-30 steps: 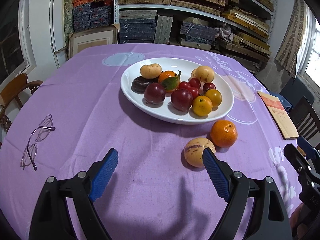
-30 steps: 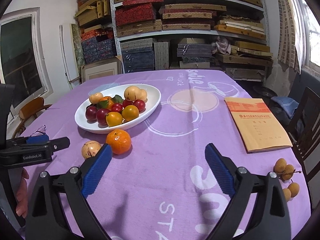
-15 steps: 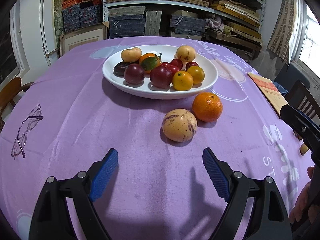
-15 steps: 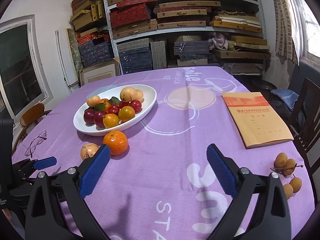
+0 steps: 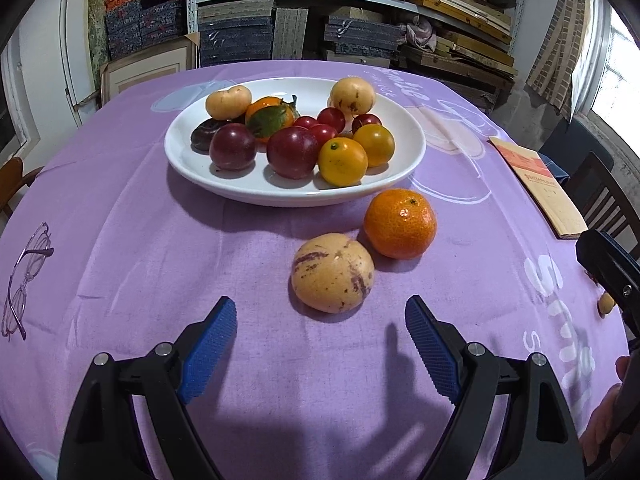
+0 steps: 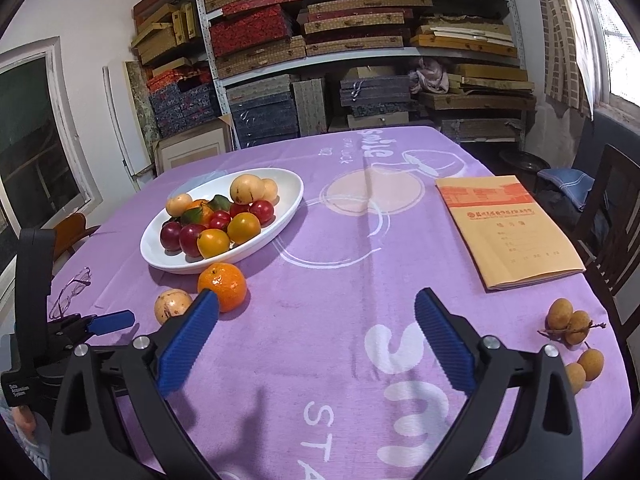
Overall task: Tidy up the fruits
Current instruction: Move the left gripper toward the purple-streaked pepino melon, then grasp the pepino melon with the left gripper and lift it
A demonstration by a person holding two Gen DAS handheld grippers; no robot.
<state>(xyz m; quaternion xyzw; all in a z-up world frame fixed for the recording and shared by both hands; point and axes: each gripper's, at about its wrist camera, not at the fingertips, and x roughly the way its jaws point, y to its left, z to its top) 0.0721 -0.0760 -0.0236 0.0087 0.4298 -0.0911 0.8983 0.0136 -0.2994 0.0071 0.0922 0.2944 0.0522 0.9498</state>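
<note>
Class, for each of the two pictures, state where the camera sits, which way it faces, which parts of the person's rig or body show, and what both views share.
Left wrist: on the left gripper, looking down over its open fingers at the speckled yellow fruit; right gripper at the edge.
Right wrist: on the right gripper, facing across the purple tablecloth; left gripper low at the side.
Shared: white plate, tangerine, envelope.

Black left gripper (image 5: pixel 320 344), right gripper (image 6: pixel 316 332): ribbed blue pads, silver screws.
</note>
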